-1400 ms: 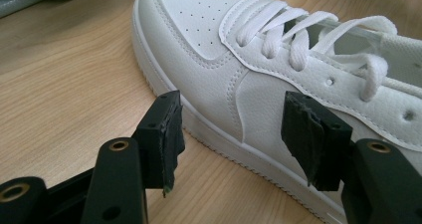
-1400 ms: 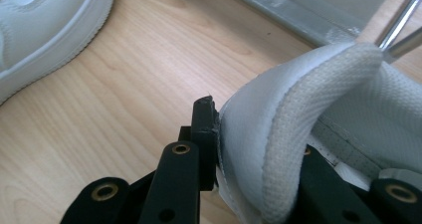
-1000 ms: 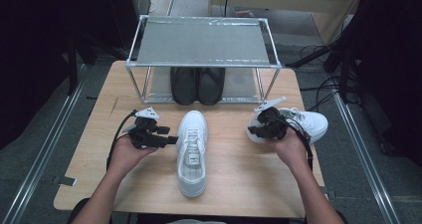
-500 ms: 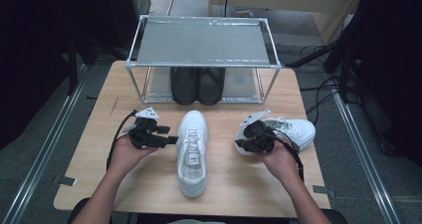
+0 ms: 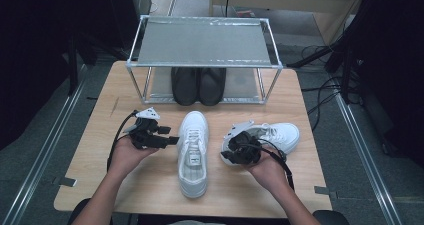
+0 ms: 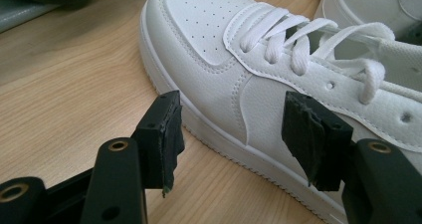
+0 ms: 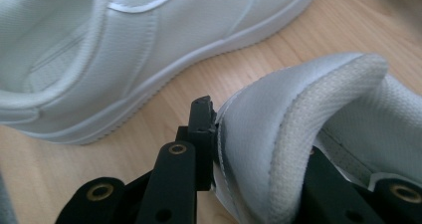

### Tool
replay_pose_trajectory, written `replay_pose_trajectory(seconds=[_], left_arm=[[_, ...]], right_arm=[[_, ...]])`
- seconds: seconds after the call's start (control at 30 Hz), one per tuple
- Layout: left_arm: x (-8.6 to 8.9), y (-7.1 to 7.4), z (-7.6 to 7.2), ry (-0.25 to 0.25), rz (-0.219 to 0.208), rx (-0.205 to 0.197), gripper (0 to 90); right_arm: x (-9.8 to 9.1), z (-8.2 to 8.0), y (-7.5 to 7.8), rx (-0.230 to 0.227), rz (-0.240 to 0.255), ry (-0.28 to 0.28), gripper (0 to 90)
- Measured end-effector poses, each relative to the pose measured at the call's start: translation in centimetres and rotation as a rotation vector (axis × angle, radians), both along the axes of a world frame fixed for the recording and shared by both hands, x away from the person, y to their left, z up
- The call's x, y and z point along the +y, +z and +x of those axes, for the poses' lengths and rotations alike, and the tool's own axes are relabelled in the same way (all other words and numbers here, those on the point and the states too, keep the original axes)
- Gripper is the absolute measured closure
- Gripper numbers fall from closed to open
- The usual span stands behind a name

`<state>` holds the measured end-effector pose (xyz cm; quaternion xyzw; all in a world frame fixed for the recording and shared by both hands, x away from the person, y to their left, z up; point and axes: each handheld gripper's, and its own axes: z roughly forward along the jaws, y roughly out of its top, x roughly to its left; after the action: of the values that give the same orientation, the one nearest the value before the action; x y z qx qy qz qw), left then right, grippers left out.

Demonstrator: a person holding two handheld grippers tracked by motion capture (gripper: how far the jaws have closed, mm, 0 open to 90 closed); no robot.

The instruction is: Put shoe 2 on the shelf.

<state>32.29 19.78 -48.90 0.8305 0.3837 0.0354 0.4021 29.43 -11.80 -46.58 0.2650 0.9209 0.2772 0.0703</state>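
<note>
A white sneaker (image 5: 192, 155) lies in the middle of the wooden table (image 5: 100, 175), toe toward the rack. My left gripper (image 5: 172, 141) rests just left of it, jaws open; in the left gripper view the gripper (image 6: 234, 134) faces the sneaker's side (image 6: 214, 50) and nothing sits between the pads. A second white sneaker (image 5: 280, 134) lies to the right, toe pointing right. My right gripper (image 5: 235, 147) is shut on its heel. In the right gripper view the gripper (image 7: 259, 134) pinches the padded heel collar (image 7: 318, 99), one jaw outside and one inside the shoe, with the first sneaker (image 7: 99, 45) just beyond.
A metal shoe rack (image 5: 202, 42) stands at the table's far edge, with a pair of black shoes (image 5: 199, 85) on its lower level. Bare wood lies at the table's near left and far right. Cables trail on the floor at the right.
My right gripper has slid left with the second sneaker by its heel, bringing it closer to the middle sneaker. The left gripper and the middle sneaker have stayed put.
</note>
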Motion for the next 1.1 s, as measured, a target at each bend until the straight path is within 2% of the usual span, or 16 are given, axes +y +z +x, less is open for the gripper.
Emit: replay_pose_trajectory(seconds=[0.1, 0.2, 0.27, 0.4, 0.53, 0.73, 0.87, 1.0, 1.1], left_arm=[[0.0, 0.1, -0.1, -0.006, 0.006, -0.005, 41.6], [0.0, 0.0, -0.1, -0.006, 0.007, -0.004, 41.6], [0.0, 0.1, -0.1, -0.004, 0.004, -0.003, 41.6], [0.1, 0.1, -0.1, -0.004, 0.002, 0.000, 41.4], [0.0, 0.1, -0.1, -0.011, 0.009, -0.004, 41.3], [-0.2, 0.0, -0.1, -0.021, 0.012, -0.002, 41.2], [-0.1, 0.0, 0.0, -0.019, 0.009, 0.000, 40.7], [-0.2, 0.0, 0.0, -0.016, 0.000, -0.008, 40.7], [-0.2, 0.0, 0.1, -0.021, -0.008, -0.013, 40.6]], right_arm=[[0.4, -0.6, -0.1, 0.018, 0.027, 0.017, 76.3], [1.1, -1.1, -0.5, 0.033, 0.025, 0.046, 76.8], [1.5, -1.3, -0.9, 0.066, 0.028, 0.058, 77.7], [1.6, -1.5, -2.0, 0.118, 0.049, 0.055, 78.8], [0.9, -1.5, -2.3, 0.163, 0.107, 0.036, 78.6], [0.8, -1.5, -2.5, 0.153, 0.124, 0.044, 76.2], [0.3, -1.5, -2.1, 0.138, 0.153, 0.057, 69.2], [-0.5, -1.5, -1.0, 0.116, 0.190, 0.050, 65.7], [-1.7, -1.5, -0.3, 0.119, 0.249, 0.027, 62.5]])
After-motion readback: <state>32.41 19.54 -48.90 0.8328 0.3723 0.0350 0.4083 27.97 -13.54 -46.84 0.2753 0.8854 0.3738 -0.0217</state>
